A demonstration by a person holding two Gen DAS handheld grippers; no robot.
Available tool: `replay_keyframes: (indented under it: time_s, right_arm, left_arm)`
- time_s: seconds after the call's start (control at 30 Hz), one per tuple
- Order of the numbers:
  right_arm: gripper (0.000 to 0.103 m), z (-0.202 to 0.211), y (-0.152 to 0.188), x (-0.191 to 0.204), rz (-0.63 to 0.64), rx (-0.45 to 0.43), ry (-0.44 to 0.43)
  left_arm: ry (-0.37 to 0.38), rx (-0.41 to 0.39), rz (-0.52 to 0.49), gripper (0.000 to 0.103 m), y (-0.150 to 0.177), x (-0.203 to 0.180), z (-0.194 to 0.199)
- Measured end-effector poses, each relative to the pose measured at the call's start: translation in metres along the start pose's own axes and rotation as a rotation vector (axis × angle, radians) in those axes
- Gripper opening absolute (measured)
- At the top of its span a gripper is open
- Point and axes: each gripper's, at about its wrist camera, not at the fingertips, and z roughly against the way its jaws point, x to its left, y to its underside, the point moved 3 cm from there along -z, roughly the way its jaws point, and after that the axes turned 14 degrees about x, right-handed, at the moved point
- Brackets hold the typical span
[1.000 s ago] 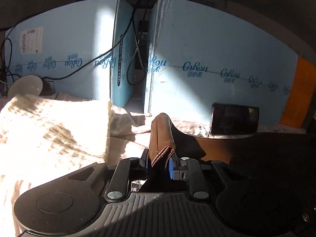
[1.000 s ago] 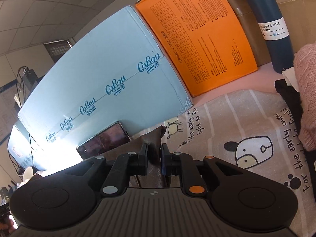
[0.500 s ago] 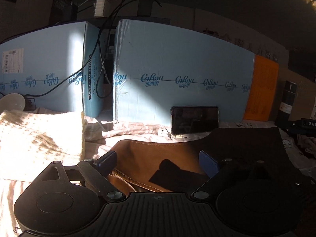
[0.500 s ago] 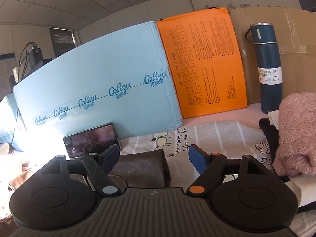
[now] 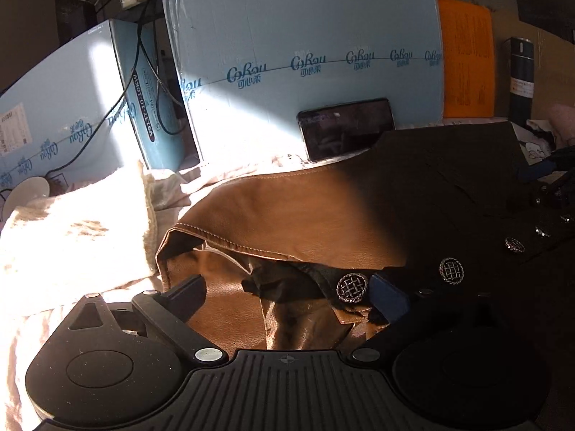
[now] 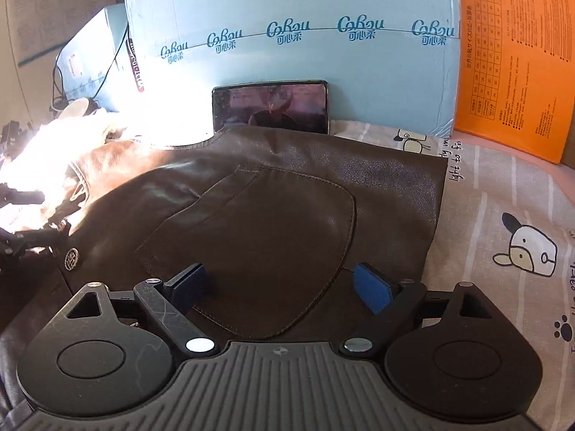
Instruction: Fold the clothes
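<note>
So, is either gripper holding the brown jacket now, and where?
Nothing held: left gripper and right gripper are both open above the brown jacket.

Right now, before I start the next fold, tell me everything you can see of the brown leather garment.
The brown leather garment lies spread on the printed sheet, its far edge against the phone propped on the blue box. It looks like smooth, slightly glossy leather with pale topstitching. A rounded patch pocket faces up. Woven-pattern metal buttons run along one edge. Its left end is folded over, showing lining. Both grippers, left and right, are open above it, holding nothing.
</note>
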Motion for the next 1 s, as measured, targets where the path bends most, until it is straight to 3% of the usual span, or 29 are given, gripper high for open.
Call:
replay_keyframes:
  time_s: [0.13,0.27,0.43,0.6,0.83,1.0]
  right_arm:
    - [0.095,0.007,0.002,-0.005,-0.01,-0.017,-0.004]
    - [0.095,0.026,0.003,-0.007,-0.05,-0.066,-0.083]
    - [0.097,0.046,0.015,0.006,-0.025,-0.104,-0.176]
    - [0.097,0.038,0.033,0.015,-0.021,-0.011,-0.079]
    - [0.098,0.077,0.056,0.013,-0.083,-0.116,-0.077]
    - [0.098,0.122,0.092,0.01,-0.133,-0.225,-0.066]
  left_arm:
    - [0.03,-0.102,0.066,0.099,0.012,0.015,0.037]
    - [0.101,-0.174,0.131,0.099,0.038,0.019,0.072]
    - [-0.006,-0.091,0.127,0.099,0.068,0.018,0.077]
    - [-0.141,0.016,0.155,0.099,0.096,0.03,0.073]
    - [-0.17,0.051,0.276,0.099,0.123,0.053,0.074]
    - [-0.181,0.021,0.32,0.099,0.129,0.06,0.084]
